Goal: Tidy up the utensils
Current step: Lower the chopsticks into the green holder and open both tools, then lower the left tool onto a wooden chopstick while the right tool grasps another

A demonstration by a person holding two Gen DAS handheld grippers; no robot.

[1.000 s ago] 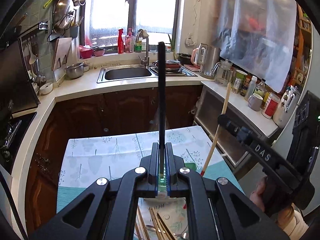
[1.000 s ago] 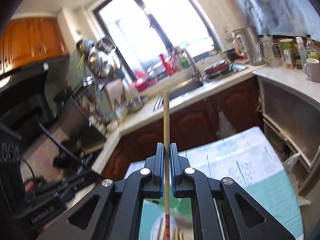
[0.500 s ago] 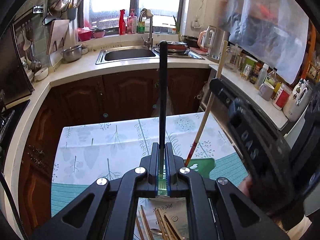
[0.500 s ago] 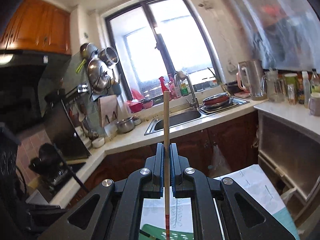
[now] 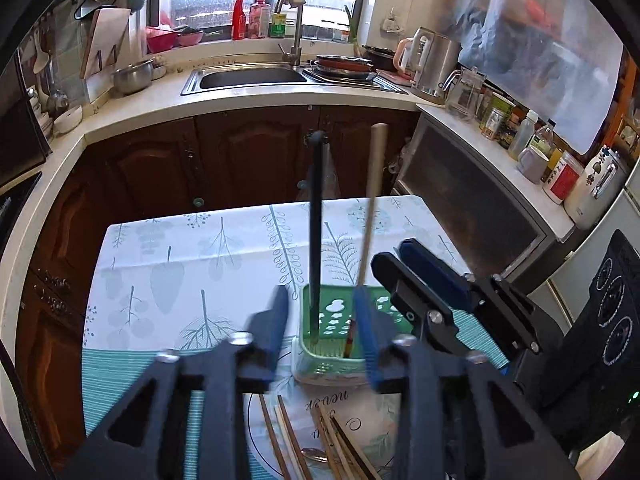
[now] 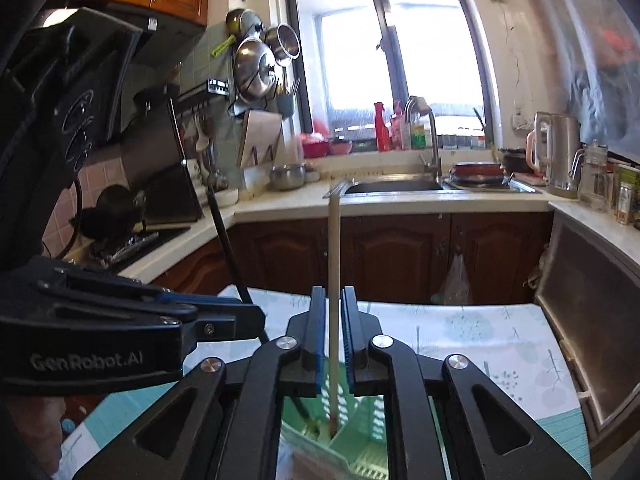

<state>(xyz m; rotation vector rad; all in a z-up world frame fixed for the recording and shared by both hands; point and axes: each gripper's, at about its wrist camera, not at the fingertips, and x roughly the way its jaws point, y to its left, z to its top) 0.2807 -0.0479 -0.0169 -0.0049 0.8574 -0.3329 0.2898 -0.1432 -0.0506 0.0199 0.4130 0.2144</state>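
A green slotted basket [image 5: 326, 316] [image 6: 362, 446] stands on the table. A black chopstick [image 5: 316, 232] [image 6: 230, 244] stands upright in it, between the parted fingers of my left gripper [image 5: 319, 300]. Those jaws are opening and the pads are well clear of the stick. A pale wooden chopstick [image 5: 371, 200] [image 6: 334, 264] with a red-banded tip also stands in the basket. My right gripper [image 6: 333, 292] straddles it with jaws opening, a thin gap on each side. In the left wrist view the right gripper [image 5: 420, 276] reaches in from the right.
Several wooden chopsticks [image 5: 288, 440] and a spoon [image 5: 316, 454] lie on a white round mat [image 5: 360, 412] just in front of the basket. The table has a leaf-print cloth [image 5: 180, 264]. Kitchen counters, a sink [image 5: 252, 78] and dark cabinets lie beyond the table's far edge.
Both grippers came down toward the table and the two chopsticks' lower ends now sit in the green basket. Both pairs of jaws went from shut on the sticks to parted.
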